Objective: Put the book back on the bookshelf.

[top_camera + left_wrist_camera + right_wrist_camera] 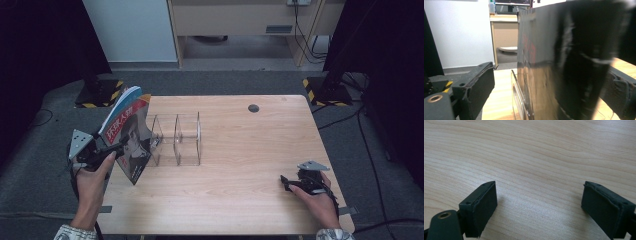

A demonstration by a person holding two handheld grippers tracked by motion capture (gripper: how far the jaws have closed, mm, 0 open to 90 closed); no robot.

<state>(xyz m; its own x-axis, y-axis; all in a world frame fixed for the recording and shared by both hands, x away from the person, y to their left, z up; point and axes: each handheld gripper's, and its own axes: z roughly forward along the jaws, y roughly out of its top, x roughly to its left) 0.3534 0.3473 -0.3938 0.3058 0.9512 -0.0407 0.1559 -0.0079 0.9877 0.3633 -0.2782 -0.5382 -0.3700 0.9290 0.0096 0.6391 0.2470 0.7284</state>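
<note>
The magazine [129, 135] stands tilted at the left end of the clear divider rack [177, 138], its long axis nearly upright, between the open fingers of the left gripper [120, 146], while the right gripper [286, 182], also open, rests far away on the surface [240, 150].

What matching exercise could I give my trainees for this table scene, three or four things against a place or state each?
Things:
1. magazine
2. clear divider rack
3. left gripper
4. right gripper

Places or states:
A. low over bare wood near the table's right front corner, jaws apart
B. leaning tilted at the rack's left end
C. standing on the table, slots bare
D. jaws spread either side of the magazine

Pairs: 1-B, 2-C, 3-D, 4-A
</note>
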